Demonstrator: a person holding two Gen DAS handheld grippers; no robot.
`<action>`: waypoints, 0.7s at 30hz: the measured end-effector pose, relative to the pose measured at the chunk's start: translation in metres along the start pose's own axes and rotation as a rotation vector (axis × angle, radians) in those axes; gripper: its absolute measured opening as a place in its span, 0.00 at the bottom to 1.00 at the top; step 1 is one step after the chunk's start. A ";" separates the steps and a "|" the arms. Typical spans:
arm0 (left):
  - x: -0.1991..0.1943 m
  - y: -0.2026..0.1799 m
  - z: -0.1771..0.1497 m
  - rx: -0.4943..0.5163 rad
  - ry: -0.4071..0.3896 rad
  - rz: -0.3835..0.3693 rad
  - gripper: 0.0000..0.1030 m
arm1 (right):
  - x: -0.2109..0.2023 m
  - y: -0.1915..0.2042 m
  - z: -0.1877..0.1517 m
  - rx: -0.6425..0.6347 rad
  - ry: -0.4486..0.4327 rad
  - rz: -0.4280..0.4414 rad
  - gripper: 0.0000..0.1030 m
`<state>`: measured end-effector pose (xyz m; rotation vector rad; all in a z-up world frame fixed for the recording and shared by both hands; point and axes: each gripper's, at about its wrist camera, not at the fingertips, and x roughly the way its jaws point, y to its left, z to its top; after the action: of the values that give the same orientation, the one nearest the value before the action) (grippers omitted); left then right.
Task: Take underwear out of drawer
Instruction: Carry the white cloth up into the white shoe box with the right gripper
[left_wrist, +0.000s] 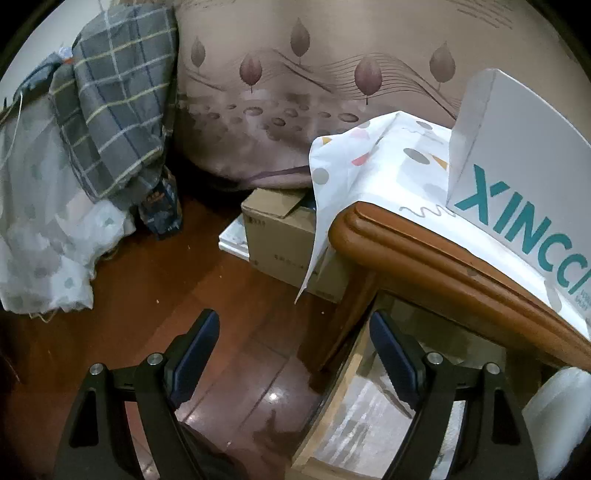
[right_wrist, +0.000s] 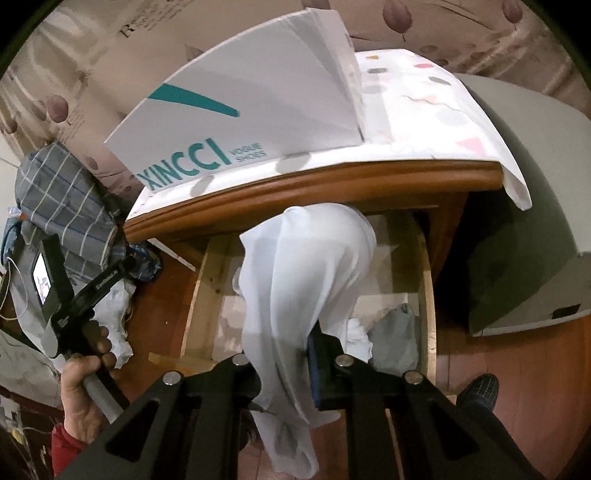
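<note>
A white underwear garment (right_wrist: 303, 280) hangs in a long fold above the open wooden drawer (right_wrist: 428, 295), and my right gripper (right_wrist: 291, 358) is shut on it. The cloth drapes over that gripper's left finger and hides it; the blue pad (right_wrist: 319, 365) of the right finger shows. A grey garment (right_wrist: 395, 332) and a crumpled white piece (right_wrist: 358, 336) lie in the drawer's near right corner. In the left wrist view my left gripper (left_wrist: 295, 350) is open and empty, over the floor beside the drawer's left side wall (left_wrist: 332, 410). The white garment (left_wrist: 557, 406) shows at the right edge.
The drawer belongs to a brown nightstand (left_wrist: 424, 251) covered by a dotted white cloth (left_wrist: 369, 162), with a white XINCCI shoe box (right_wrist: 236, 110) on top. A cardboard box (left_wrist: 284, 236) stands on the wooden floor. Bedding (left_wrist: 110, 110) hangs at the left. A hand (right_wrist: 81, 373) holds the left gripper's handle.
</note>
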<state>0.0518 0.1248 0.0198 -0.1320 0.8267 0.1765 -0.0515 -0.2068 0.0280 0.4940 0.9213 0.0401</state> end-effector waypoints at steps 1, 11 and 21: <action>0.001 0.001 0.000 -0.005 0.003 0.001 0.79 | -0.002 0.002 0.001 0.001 0.001 0.007 0.12; 0.004 0.006 0.000 -0.022 0.021 0.004 0.79 | -0.049 0.037 0.011 -0.044 -0.057 0.079 0.12; 0.003 0.011 0.000 -0.035 0.025 0.002 0.79 | -0.122 0.081 0.058 -0.085 -0.204 0.167 0.11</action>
<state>0.0520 0.1361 0.0170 -0.1667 0.8493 0.1919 -0.0673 -0.1863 0.1831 0.4856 0.6744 0.1767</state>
